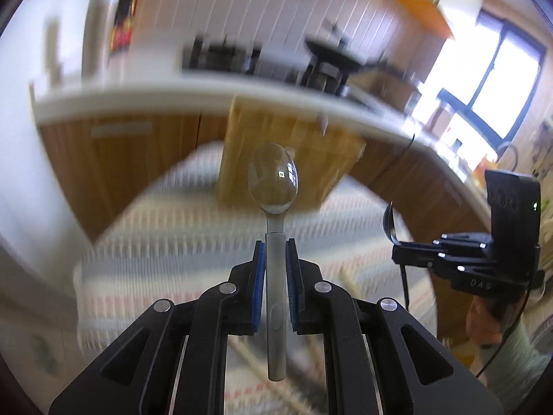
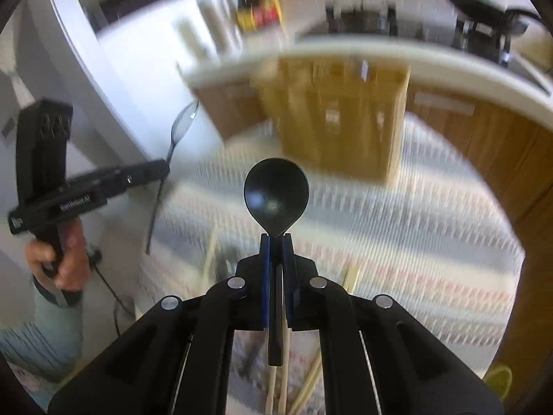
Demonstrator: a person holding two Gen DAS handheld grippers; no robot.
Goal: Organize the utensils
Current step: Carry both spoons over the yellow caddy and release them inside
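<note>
My left gripper [image 1: 275,243] is shut on the handle of a clear plastic spoon [image 1: 273,176], whose bowl points forward and up. That same left gripper [image 2: 166,169] shows at the left of the right wrist view, clear spoon [image 2: 183,128] sticking out above it. My right gripper [image 2: 275,238] is shut on a black spoon [image 2: 275,195], bowl ahead of the pads. The right gripper [image 1: 397,247] with the black spoon [image 1: 389,223] appears at the right of the left wrist view. A wooden utensil organizer [image 2: 342,110] stands ahead on the striped cloth [image 2: 432,207]. Both grippers are lifted above the cloth.
Several wooden chopsticks [image 2: 304,387] lie on the cloth below my right gripper. A white counter edge [image 1: 207,90] curves behind the organizer, with a stove and a black pan [image 2: 484,3] on it. A hand [image 2: 65,256] holds the left gripper's grip. A window [image 1: 497,79] glares at right.
</note>
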